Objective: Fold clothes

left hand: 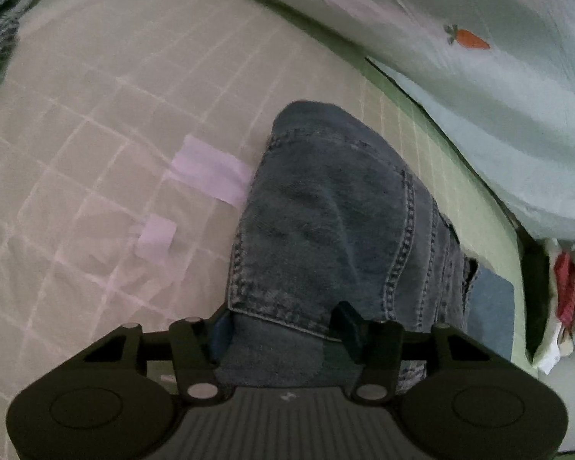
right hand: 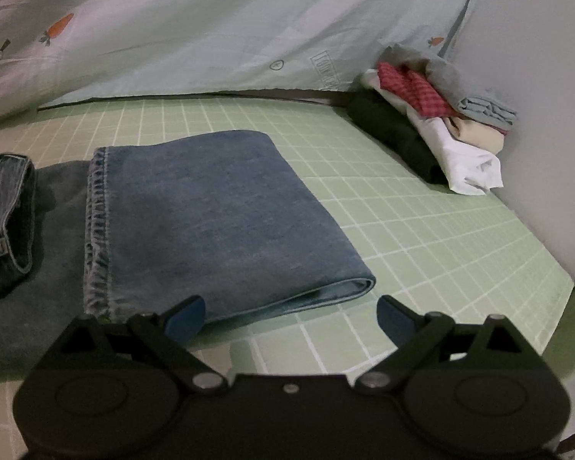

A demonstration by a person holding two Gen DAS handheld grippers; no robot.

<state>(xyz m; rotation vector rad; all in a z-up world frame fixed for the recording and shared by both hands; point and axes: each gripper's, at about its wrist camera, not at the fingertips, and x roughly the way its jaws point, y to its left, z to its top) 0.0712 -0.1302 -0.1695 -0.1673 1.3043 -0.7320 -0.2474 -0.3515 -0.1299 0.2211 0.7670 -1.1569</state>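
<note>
Left wrist view: left gripper (left hand: 283,329) clamps the jeans (left hand: 326,207); right gripper (right hand: 287,316) is spread wide by the folded leg (right hand: 211,214).

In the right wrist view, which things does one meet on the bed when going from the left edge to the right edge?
Dark jeans → folded blue denim → bare green checked sheet → black garment → pile of mixed clothes by the wall.

Boxed outlined lettering on pale quilt (right hand: 324,71), too blurred to read
</note>
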